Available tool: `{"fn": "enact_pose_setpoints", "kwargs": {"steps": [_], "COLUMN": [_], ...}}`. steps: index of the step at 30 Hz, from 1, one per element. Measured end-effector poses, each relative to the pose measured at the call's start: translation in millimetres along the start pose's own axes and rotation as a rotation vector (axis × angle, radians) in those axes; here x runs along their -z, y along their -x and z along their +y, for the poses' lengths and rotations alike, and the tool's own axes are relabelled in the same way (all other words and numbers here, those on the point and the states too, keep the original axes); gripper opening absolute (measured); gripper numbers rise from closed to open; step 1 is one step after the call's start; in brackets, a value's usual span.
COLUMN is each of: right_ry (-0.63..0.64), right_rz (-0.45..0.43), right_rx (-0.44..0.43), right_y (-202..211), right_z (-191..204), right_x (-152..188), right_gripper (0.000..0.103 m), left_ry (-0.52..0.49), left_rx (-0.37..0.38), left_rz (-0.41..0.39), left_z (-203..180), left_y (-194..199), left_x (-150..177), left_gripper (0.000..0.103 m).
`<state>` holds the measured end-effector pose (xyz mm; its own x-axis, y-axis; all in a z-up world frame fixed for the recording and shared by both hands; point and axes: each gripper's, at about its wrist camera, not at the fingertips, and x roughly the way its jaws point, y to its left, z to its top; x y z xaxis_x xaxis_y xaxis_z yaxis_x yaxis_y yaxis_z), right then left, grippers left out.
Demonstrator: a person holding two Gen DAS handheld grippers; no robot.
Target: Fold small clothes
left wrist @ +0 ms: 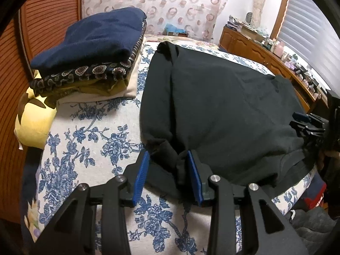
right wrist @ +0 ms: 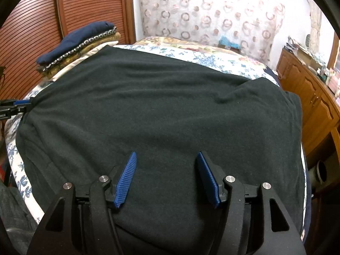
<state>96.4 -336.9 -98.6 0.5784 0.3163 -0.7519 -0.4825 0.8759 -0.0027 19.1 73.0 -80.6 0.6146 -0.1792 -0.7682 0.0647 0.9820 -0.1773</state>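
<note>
A black garment [left wrist: 223,106] [right wrist: 159,106] lies spread across the bed, with a long fold running down its left side. My left gripper [left wrist: 167,154] sits at the garment's near left corner. Its blue pads stand apart, and a loose bunch of the black cloth lies between them without being pinched. My right gripper [right wrist: 166,153] hovers open over the near middle of the garment, with only flat cloth under its pads. The right gripper [left wrist: 306,123] also shows at the right edge of the left wrist view. The left gripper [right wrist: 19,104] shows at the left edge of the right wrist view.
A stack of folded clothes [left wrist: 91,48] [right wrist: 78,42], navy on top, sits at the far left on the blue-flowered bed cover [left wrist: 95,138]. A yellow pillow [left wrist: 36,123] lies beside it. A slatted wooden panel [left wrist: 46,17] stands left, and a cluttered wooden dresser [right wrist: 308,89] right.
</note>
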Motion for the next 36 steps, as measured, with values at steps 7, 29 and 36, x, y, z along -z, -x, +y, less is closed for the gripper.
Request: {"fn": "enact_pose_setpoints", "kwargs": {"steps": [7,29,36], "right_ry": [-0.003,-0.004,-0.004], "right_rz": [-0.003,-0.004,-0.004], "right_rx": [-0.004,-0.006,-0.007], "right_y": [1.0,0.6,0.7], "right_z": [-1.7,-2.0,-2.4], "right_x": [0.9,0.9,1.0], "right_gripper": [0.063,0.063,0.064], "left_ry": [0.028,-0.063,-0.113], "left_rx": [0.041,0.138,0.186], "left_rz": [0.009,-0.102,-0.216], "left_z": [-1.6,-24.8,-50.3], "left_y": [1.5,14.8,44.5], "left_x": [-0.3,-9.2,-33.3], "left_gripper": [0.036,0.008,0.008]}}
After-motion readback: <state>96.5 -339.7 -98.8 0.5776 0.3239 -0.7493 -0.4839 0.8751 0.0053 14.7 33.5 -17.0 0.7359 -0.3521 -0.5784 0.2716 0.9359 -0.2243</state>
